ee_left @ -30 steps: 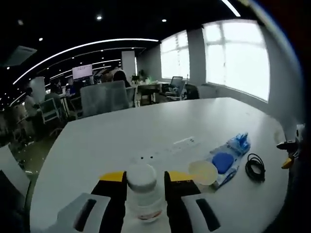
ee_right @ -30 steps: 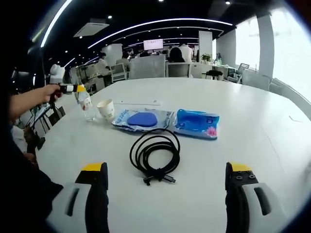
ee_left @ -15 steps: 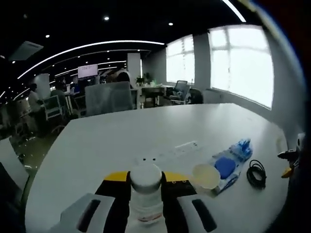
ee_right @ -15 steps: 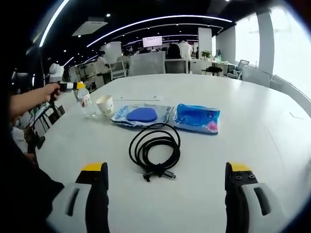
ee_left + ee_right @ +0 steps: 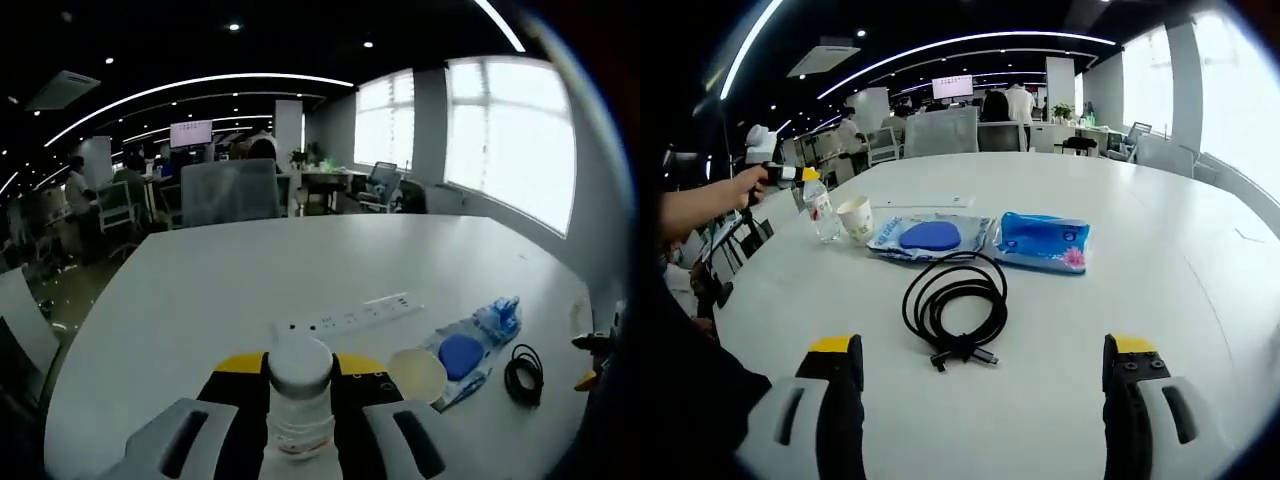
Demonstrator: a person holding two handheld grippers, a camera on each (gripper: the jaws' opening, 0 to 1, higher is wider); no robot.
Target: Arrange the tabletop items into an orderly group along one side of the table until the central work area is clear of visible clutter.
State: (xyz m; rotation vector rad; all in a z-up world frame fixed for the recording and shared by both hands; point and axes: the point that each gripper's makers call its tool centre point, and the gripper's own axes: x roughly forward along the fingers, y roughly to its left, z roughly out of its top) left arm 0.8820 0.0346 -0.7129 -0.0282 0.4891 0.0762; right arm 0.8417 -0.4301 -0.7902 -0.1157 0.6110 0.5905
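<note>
Left gripper [image 5: 300, 375]: 2 jaws closed against the sides of a clear water bottle [image 5: 298, 400], white cap showing between the yellow-tipped fingers. In the right gripper view the bottle [image 5: 821, 212] stands upright, held by that gripper just left of the paper cup [image 5: 855, 217]; whether its base is still on the table cannot be told.

Right gripper [image 5: 982, 395]: jaws spread wide, holding nothing, hovering over bare white table [image 5: 1200, 300]. Directly ahead of it lies the coiled black cable [image 5: 955, 305]; beyond that, side by side, a clear pouch with a blue pad [image 5: 927, 236] and a blue wipes pack [image 5: 1043, 237].

Judgement: step in hand is placing the bottle. Keep it vertical, set it close beside the cup without knocking it, open only once the base sits flat. The power strip [image 5: 352, 315] lies ahead of the left jaws.
</note>
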